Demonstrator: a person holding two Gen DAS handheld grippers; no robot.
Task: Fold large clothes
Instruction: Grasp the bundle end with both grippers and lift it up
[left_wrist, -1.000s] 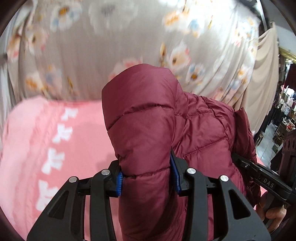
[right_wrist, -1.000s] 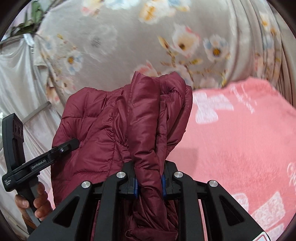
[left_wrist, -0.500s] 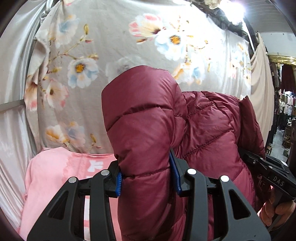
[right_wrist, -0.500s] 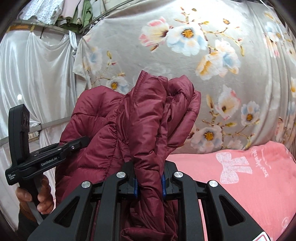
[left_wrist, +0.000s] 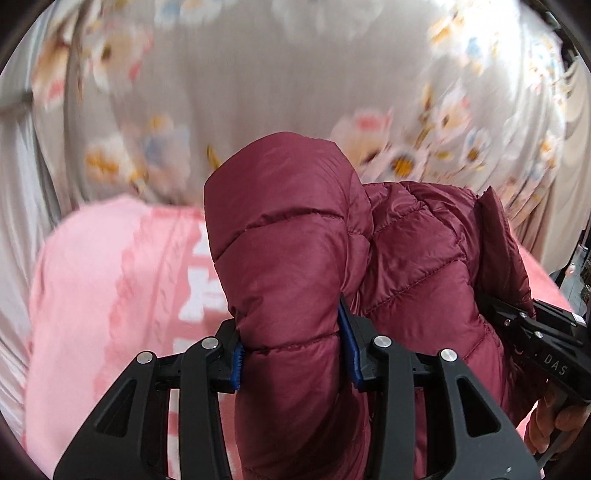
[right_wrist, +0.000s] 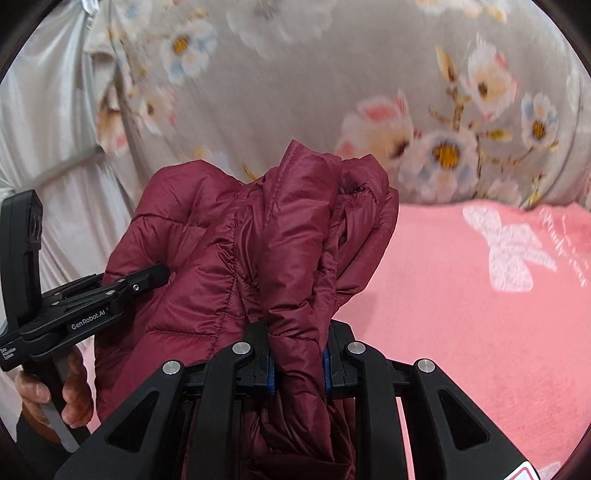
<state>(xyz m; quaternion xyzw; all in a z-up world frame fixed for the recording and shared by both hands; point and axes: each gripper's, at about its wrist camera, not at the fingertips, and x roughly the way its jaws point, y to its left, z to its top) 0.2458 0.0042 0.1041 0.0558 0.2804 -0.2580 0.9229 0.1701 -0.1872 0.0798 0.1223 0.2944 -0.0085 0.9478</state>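
Observation:
A dark red quilted puffer jacket (left_wrist: 288, 258) hangs between both grippers, held up above a pink blanket (left_wrist: 99, 280). My left gripper (left_wrist: 293, 354) is shut on a thick padded fold of it, blue pads pressing both sides. My right gripper (right_wrist: 297, 365) is shut on a narrower bunched fold of the same jacket (right_wrist: 295, 236). Each view shows the other gripper at the jacket's far side: the right one (left_wrist: 546, 354) at right, the left one (right_wrist: 81, 314) at left, each with a hand (right_wrist: 48, 398) on its handle. The jacket's lower part is hidden below the fingers.
The pink blanket (right_wrist: 480, 332) with white bow prints covers the surface under the jacket. A grey floral cloth (right_wrist: 332, 92) hangs behind it, and pale satin drapery (right_wrist: 40, 147) hangs at the left. Shop shelves show faintly at the far right edge (left_wrist: 581, 273).
Both grippers, still gripping the jacket, swung down from facing the floral cloth toward the pink blanket, which now fills more of both views. The grips look unchanged.

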